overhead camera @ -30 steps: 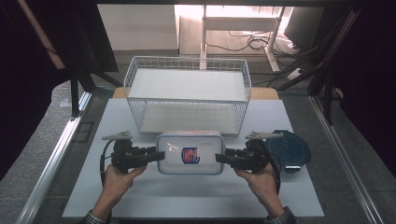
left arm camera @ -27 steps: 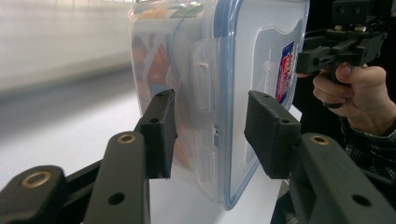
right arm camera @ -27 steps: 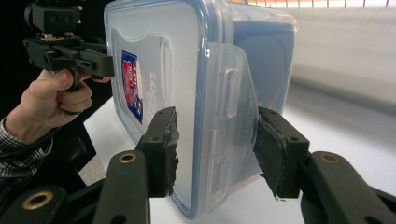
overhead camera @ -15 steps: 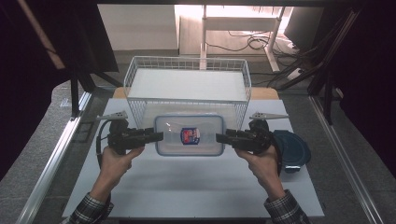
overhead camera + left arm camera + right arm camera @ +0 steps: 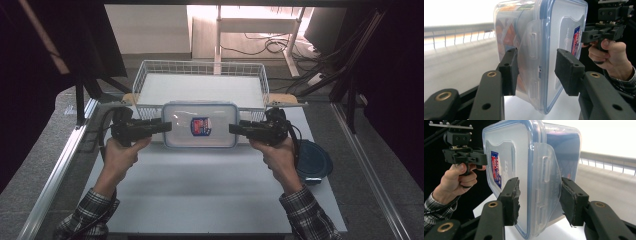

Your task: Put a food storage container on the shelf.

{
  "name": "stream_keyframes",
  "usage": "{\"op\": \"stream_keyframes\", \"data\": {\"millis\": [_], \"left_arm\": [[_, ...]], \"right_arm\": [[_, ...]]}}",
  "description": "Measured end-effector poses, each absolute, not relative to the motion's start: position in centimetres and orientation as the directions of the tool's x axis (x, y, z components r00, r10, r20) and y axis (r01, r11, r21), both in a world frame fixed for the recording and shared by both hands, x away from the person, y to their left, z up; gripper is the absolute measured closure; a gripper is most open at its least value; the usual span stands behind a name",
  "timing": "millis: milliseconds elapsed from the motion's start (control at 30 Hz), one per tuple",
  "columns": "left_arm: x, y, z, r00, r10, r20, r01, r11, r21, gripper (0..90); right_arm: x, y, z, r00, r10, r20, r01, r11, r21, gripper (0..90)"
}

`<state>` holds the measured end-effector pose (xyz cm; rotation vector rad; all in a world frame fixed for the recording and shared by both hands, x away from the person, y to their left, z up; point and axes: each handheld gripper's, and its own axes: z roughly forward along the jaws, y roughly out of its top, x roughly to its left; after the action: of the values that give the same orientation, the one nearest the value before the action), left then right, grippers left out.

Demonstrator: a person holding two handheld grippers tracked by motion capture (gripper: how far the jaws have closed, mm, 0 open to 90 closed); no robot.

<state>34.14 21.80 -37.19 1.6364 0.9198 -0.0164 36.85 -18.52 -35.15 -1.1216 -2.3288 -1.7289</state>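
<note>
- Over the white table (image 5: 200, 195), seen from above, two forearms in checked sleeves reach forward from the near edge. The left hand (image 5: 120, 152) and right hand (image 5: 277, 152) each grip a tool, knuckles up and wrists nearly straight.
- Between them hangs a clear plastic box (image 5: 200, 125) with a blue-edged lid and a red and blue label, lid up. Its long side runs left to right, level with the table, and it sits just in front of the near wall of the white wire basket (image 5: 145, 75), overlapping that rim in this view.
- The left gripper (image 5: 167, 125) meets the box's left short end and the right gripper (image 5: 234, 129) its right short end. A dark blue round lid (image 5: 317, 162) lies on the table by the right wrist.
- From the left gripper view, the two black jaws stand on either side of the box's side latch (image 5: 534, 57), one pad (image 5: 510, 71) against the body, the other just beside the lid: clamped on the box. The far hand holds the other tool (image 5: 609, 25) at the opposite end.
- From the right gripper view, its jaws likewise pinch the box (image 5: 534, 177) across the latch flap, pads (image 5: 512, 200) pressed to lid and base. The basket's rail (image 5: 609, 162) runs behind.
</note>
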Motion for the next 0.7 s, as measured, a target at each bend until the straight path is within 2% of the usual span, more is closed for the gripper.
{"op": "stream_keyframes", "data": {"millis": [700], "left_arm": [[39.0,22.4,-33.1,0.675,0.551,-0.491,0.572,0.029,0.82,53.9]], "right_arm": [[41.5,-17.9,-31.4,-0.733,0.527,0.431,0.548,0.081,0.833,51.4]]}}
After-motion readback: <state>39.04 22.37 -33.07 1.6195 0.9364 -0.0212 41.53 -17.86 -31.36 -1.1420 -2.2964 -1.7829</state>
